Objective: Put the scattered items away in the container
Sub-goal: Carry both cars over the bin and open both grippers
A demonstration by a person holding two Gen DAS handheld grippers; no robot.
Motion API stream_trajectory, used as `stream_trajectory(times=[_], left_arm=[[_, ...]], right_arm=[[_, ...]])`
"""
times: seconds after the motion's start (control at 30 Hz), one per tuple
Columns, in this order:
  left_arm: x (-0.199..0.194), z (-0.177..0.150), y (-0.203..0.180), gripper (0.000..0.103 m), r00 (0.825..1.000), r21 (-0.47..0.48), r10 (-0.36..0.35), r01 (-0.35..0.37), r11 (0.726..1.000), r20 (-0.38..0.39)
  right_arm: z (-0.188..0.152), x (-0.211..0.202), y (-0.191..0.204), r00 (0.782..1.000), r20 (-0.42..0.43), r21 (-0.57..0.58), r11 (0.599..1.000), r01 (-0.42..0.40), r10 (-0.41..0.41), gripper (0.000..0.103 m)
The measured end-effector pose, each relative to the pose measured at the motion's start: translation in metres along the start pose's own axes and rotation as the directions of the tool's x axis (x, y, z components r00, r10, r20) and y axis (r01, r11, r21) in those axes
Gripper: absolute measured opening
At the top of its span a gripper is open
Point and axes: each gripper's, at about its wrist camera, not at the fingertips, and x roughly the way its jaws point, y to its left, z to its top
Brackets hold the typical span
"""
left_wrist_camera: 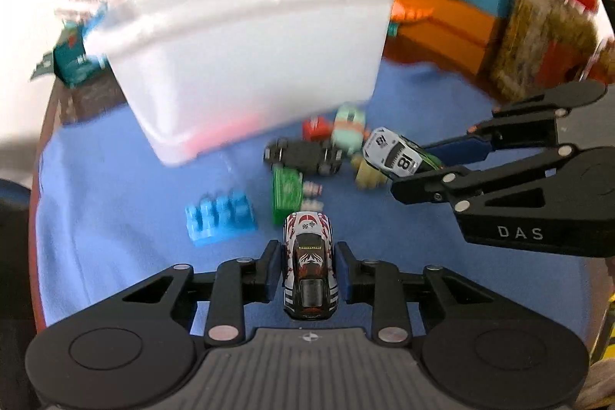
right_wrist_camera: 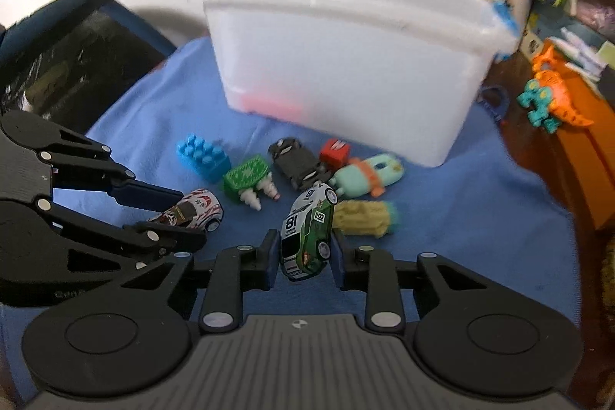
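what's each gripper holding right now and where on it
Left gripper: the red-and-white toy car, jaws clamped on its two sides. Right gripper: the green-and-white toy car, also gripped across its sides.

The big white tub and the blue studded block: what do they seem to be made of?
The white tub looks like thin translucent plastic with a matte, frosted finish: something red shows dimly through its wall. The blue studded block looks like hard moulded plastic, slightly glossy, with crisp round studs on top.
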Motion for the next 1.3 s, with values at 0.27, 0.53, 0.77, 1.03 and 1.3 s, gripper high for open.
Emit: stream_trajectory(times=[0.27, 0.53, 0.77, 1.03, 1.3], left_arm=[[-0.043, 0.055, 0.009, 0.033, 0.99, -0.006, 0.041, -0.04, 0.999, 0.134], [-0.055, 0.118, 0.024, 0.033, 0.97, 0.007, 0.1, -0.104, 0.995, 0.221], [-0.027, 0.155, 0.047, 0.033, 0.972, -0.023, 0.136, -0.134, 0.991, 0.193], [0.017, 0.169, 0.069, 0.033, 0.978, -0.039, 0.176, -0.173, 0.984, 0.11], [0.043, 0.166, 0.072, 0.046, 0.985, -0.008, 0.163, -0.162, 0.987, 0.054]], right_arm=[[0.036, -0.038, -0.01, 0.993, 0.118, 0.006, 1.0, 0.023, -0.023, 0.03], [0.093, -0.053, -0.02, 0.97, 0.237, -0.035, 0.997, 0.067, -0.057, 0.03], [0.129, -0.028, -0.032, 0.968, 0.242, -0.042, 0.996, 0.073, -0.061, 0.03], [0.15, 0.018, -0.053, 0.982, 0.166, -0.01, 0.996, 0.089, -0.087, 0.031], [0.152, 0.044, -0.064, 0.989, 0.098, 0.018, 0.994, 0.109, -0.111, 0.044]])
